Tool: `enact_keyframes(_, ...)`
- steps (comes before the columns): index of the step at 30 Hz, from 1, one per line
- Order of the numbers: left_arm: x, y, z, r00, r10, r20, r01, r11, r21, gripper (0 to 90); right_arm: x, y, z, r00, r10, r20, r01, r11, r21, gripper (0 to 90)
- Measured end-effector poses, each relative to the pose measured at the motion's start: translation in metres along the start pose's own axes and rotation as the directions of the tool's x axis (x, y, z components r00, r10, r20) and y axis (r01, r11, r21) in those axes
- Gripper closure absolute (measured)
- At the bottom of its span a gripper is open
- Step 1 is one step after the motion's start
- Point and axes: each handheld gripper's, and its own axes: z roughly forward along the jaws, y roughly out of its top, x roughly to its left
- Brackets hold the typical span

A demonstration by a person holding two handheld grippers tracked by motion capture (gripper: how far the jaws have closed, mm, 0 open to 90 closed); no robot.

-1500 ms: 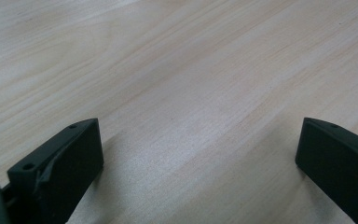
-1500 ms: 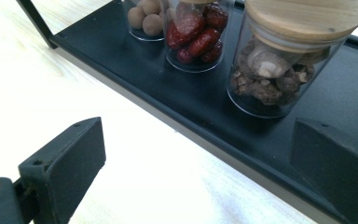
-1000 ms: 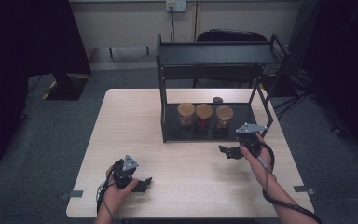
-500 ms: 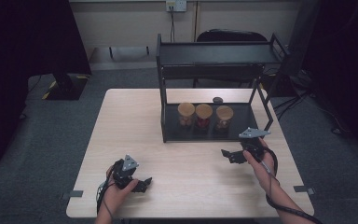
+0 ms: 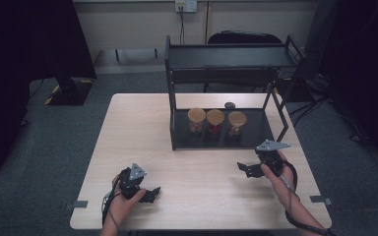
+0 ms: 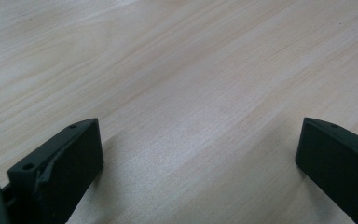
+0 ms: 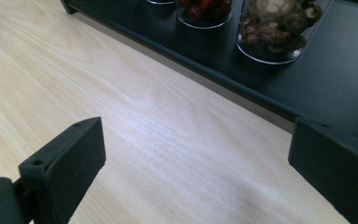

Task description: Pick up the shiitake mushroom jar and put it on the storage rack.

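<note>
My left gripper (image 5: 150, 193) rests low over the light wooden table (image 5: 202, 187) near its front left edge, held in a hand. Its jaws stand wide apart over bare wood (image 6: 198, 135), so it is open. My right gripper (image 5: 246, 169) hovers just in front of the black rack (image 5: 256, 135), at its right end. It is open too, nothing between its jaws (image 7: 196, 135). Three wood-lidded glass jars stand in a row on the rack's bottom shelf: left jar (image 5: 196, 120), red-filled jar (image 5: 215, 121) and brown-filled jar (image 5: 236, 122). The brown-filled jar (image 7: 277, 28) sits ahead of the right gripper.
The rack has a top shelf (image 5: 226, 56) on slanted side posts. A small dark object (image 5: 230, 104) lies on the table behind the rack. A black chair (image 5: 246, 38) stands beyond the table. The rack's bottom shelf edge (image 7: 261, 100) runs across the right gripper view.
The right gripper has drawn back a little from the rack toward the table's near edge and sunk slightly, jaws still apart. The left gripper has stayed put.
</note>
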Motion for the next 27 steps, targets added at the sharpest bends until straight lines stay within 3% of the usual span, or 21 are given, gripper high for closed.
enact_keyframes(27,0.000,0.000,0.000,1.0000,0.000,0.000,0.000,1.0000,0.000,0.3,-0.001,-0.019,-0.016,0.9997,0.010,-0.021,-0.010,1.000,0.001,3.1)
